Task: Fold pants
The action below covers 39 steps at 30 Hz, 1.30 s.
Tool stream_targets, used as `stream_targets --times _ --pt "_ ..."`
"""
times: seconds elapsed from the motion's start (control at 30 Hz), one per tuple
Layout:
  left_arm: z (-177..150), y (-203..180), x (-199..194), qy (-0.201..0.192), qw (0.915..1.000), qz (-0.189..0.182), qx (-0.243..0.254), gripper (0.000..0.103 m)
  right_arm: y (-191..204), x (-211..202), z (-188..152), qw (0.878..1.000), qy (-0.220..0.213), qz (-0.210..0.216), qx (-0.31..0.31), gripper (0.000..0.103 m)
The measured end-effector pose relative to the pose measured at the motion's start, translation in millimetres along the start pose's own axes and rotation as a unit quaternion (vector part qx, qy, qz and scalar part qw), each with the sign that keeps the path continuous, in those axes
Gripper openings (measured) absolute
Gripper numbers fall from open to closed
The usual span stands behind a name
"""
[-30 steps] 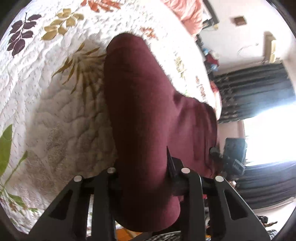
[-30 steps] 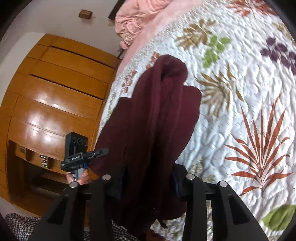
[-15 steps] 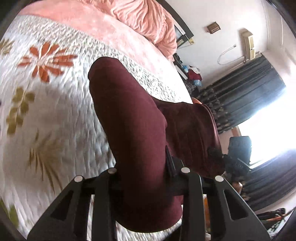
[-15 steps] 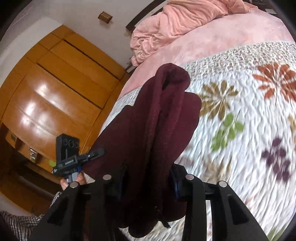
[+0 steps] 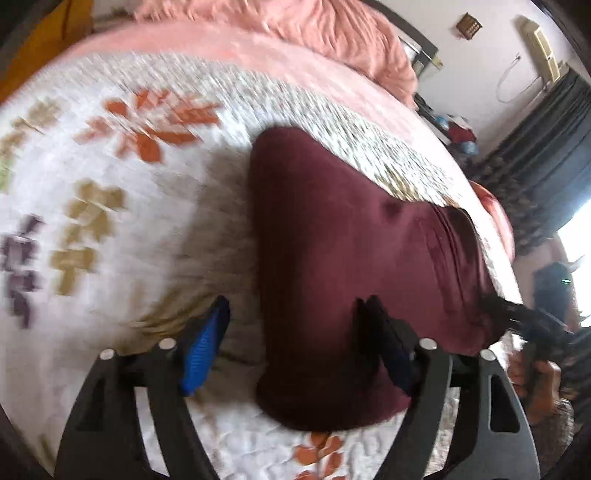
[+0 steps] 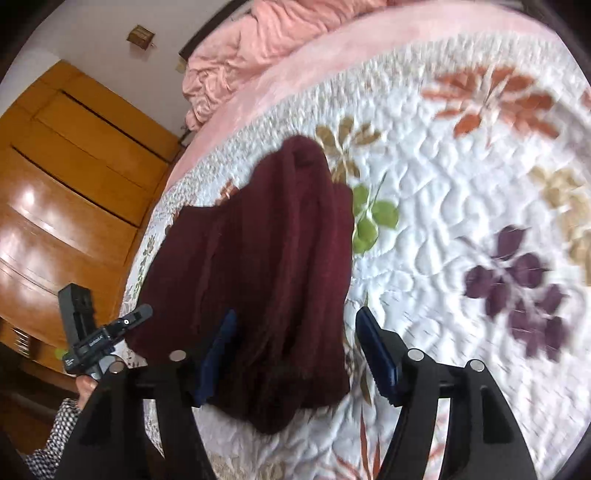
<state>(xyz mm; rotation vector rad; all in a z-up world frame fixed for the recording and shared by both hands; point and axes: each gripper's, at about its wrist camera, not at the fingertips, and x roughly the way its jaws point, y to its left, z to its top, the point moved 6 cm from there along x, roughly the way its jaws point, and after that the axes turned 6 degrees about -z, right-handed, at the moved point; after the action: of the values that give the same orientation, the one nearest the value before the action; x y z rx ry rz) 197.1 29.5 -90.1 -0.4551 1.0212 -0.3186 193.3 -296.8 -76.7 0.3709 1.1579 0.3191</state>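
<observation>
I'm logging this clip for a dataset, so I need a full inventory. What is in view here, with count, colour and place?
pants: one, maroon, folded, lying on the quilt
quilt: one, white with leaf prints, covering the bed
blanket: one, pink, bunched at the head of the bed
wardrobe: one, orange-brown wood, beside the bed
curtains: dark, by the bright window
wall switch: one, brown, on the wall
left gripper: black with blue pads, open around one end of the pants
right gripper: black with blue pads, open around the other end
</observation>
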Motion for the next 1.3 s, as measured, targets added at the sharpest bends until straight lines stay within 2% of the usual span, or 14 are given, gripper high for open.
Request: stream_targets --times 0.07,0.13,0.17,0.27,0.33,0.43,0.53,0.6,0.67,0.8,0.87,0.97,1.13,1.3 --pt "0 -3 -23 -0.026 0.9991 0.031 0.011 0.076 10 -23 -3 0.999 -0.029 -0.019 -0.023 0.068" --pt "2 -20 -52 -0.071 0.9961 0.039 0.034 0.076 35 -48 -4 0.997 -0.056 0.013 -0.049 0.068" --pt "1 -26 -61 -0.080 0.9951 0.039 0.043 0.076 44 -55 -6 0.996 -0.060 0.029 -0.058 0.068" --pt "-1 -50 -54 -0.070 0.9936 0.048 0.074 0.079 70 -45 -10 0.995 -0.043 0.062 -0.067 0.067" --pt "-7 -51 -36 -0.045 0.9929 0.068 0.086 0.080 58 -26 -18 0.998 -0.022 0.029 -0.050 0.066" --pt "-29 -34 -20 -0.006 0.9946 0.079 0.067 0.081 46 -17 -23 0.999 -0.014 0.033 -0.009 0.066" --pt "-40 -24 -23 -0.011 0.9966 0.074 0.036 0.084 48 -24 -19 0.999 -0.019 0.037 -0.006 0.067" --pt "-42 -27 -35 -0.014 0.9960 0.083 0.029 0.085 55 -42 -24 0.999 -0.033 0.014 -0.027 0.071" --pt "-42 -35 -54 -0.030 0.9932 0.105 0.041 0.091 66 -60 -25 0.997 -0.053 -0.022 -0.047 0.087" --pt "-49 -52 -86 -0.050 0.9882 0.131 0.062 0.097 87 -91 -42 0.991 -0.089 -0.072 -0.074 0.091" --pt "-55 -60 -103 -0.060 0.9852 0.146 0.067 0.097 98 -102 -57 0.988 -0.091 -0.095 -0.081 0.099" --pt "-61 -70 -122 -0.064 0.9815 0.162 0.078 0.097 108 -99 -66 0.984 -0.075 -0.132 -0.092 0.099" --pt "-68 -86 -157 -0.074 0.9737 0.191 0.100 0.097 120 -108 -78 0.971 -0.081 -0.200 -0.102 0.099" --pt "-72 -100 -189 -0.098 0.9698 0.195 0.110 0.099 128 -121 -85 0.968 -0.082 -0.215 -0.104 0.099"
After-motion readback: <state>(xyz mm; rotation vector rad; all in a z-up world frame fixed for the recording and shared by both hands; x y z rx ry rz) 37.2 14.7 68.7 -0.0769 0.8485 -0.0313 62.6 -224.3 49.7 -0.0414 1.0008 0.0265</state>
